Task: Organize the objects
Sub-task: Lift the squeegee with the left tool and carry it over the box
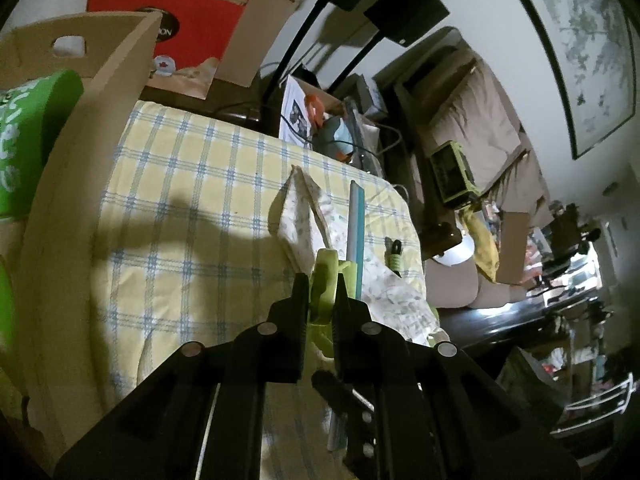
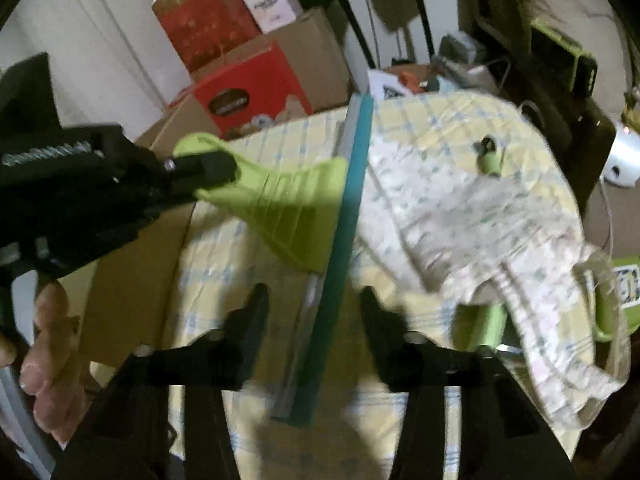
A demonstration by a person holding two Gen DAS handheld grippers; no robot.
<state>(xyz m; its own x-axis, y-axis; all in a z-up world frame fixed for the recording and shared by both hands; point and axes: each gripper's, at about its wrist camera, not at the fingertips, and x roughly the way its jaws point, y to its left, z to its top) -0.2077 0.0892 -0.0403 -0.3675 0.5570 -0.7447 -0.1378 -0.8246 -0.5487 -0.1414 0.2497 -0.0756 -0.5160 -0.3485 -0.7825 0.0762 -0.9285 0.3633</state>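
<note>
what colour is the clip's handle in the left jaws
Lime green handle, clearest in the right wrist view.

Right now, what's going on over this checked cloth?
A person is working two handheld grippers over a yellow checked cloth. The left gripper is clamped on the handle of a lime green squeegee. The right gripper has its fingers either side of the teal blade, not visibly pressing on it. A crumpled patterned cloth lies beside the blade.

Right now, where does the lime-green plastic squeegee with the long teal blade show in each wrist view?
Left wrist: lime-green plastic squeegee low centre, handle pinched in the left claw.
Right wrist: squeegee centre-left, blade running between the right claw's fingers.
Shared landmark: red cardboard box.
</note>
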